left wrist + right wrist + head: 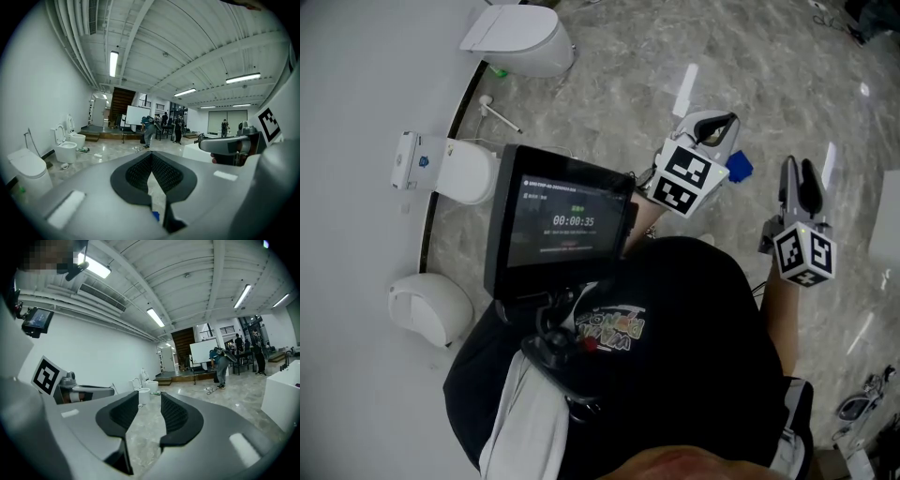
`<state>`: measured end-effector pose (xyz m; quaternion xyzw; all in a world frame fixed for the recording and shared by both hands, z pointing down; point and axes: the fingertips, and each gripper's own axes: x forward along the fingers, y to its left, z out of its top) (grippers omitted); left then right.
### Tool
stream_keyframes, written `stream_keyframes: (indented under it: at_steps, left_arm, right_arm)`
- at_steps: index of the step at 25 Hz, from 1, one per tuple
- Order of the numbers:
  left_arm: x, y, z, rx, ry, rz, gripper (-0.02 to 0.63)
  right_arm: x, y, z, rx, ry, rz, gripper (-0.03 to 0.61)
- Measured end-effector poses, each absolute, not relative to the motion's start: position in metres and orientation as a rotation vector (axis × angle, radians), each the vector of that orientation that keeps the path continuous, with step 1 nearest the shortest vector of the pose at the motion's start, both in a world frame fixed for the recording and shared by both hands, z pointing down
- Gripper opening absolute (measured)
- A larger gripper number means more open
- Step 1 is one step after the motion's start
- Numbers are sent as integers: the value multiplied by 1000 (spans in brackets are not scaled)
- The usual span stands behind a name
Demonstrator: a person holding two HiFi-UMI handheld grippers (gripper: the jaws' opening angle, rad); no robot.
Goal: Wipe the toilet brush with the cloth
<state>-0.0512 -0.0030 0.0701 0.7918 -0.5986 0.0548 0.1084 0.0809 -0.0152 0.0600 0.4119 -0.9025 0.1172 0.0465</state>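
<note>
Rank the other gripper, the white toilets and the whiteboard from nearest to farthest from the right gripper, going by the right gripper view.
1. left gripper: right alongside, on the left.
2. white toilets: straight ahead, against the left wall.
3. whiteboard: far down the hall, right of centre, beyond the toilets.

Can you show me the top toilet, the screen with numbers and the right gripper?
Top toilet (pixel 517 36): head view, on its closed lid.
Screen (pixel 562 225): head view, middle of its dark display.
Right gripper (pixel 798 171): head view, the gap between its open jaws.
</note>
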Motion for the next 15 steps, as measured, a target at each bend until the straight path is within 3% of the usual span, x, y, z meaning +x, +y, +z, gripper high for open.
stream_keyframes:
  at_steps: [3, 6, 15]
  left_arm:
    - [-48, -2, 73, 2334, -1748, 168, 12]
    - [-48, -1, 72, 2333, -1745, 167, 12]
    - [-45, 0, 67, 2353, -1738, 155, 12]
  right_arm:
    - [81, -13, 62, 1250, -2746, 344, 140]
    - [82, -12, 60, 1263, -2729, 321, 32]
    - [83, -14, 54, 1299, -2731, 362, 6]
